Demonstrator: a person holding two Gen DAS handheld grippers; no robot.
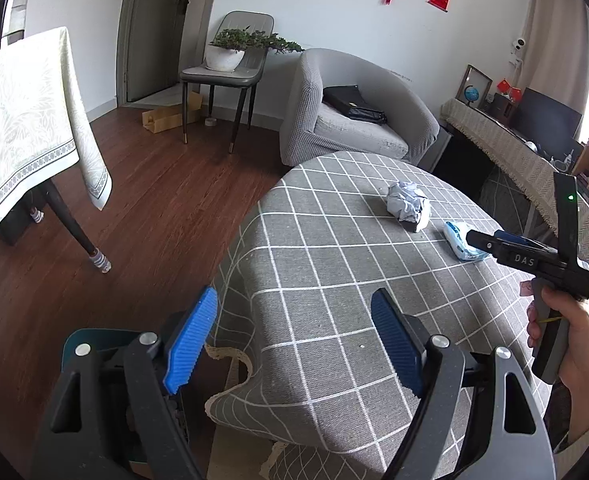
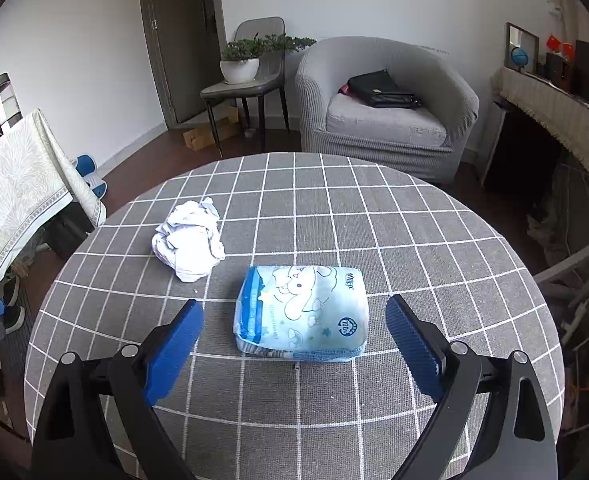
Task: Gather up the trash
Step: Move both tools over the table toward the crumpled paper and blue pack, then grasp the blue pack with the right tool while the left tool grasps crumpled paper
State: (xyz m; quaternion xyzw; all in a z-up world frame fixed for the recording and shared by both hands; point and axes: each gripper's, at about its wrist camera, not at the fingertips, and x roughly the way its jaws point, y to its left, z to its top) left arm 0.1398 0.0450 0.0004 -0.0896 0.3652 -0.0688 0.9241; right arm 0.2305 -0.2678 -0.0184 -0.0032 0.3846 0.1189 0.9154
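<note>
A round table under a grey checked cloth [image 1: 326, 264] [image 2: 414, 240] carries two things. One is a crumpled ball of white paper [image 1: 408, 206] [image 2: 190, 240]. The other is a light blue tissue pack [image 1: 460, 242] [image 2: 302, 314] printed with a cartoon dog, lying flat. My right gripper [image 2: 294, 304] [image 1: 474, 238] is open, its blue pads on either side of the pack without touching it. A hand [image 1: 574, 340] holds its grip. My left gripper [image 1: 294, 300] hovers open and empty over the table's near left edge, well short of the paper ball.
Behind the table stands a grey armchair [image 1: 354, 128] with a black bag on it. Further back, a chair [image 1: 222, 76] holds a potted plant. A second table with a pale cloth [image 1: 26, 120] stands left across the wooden floor. A cloth-covered sideboard [image 1: 506, 136] runs along the right.
</note>
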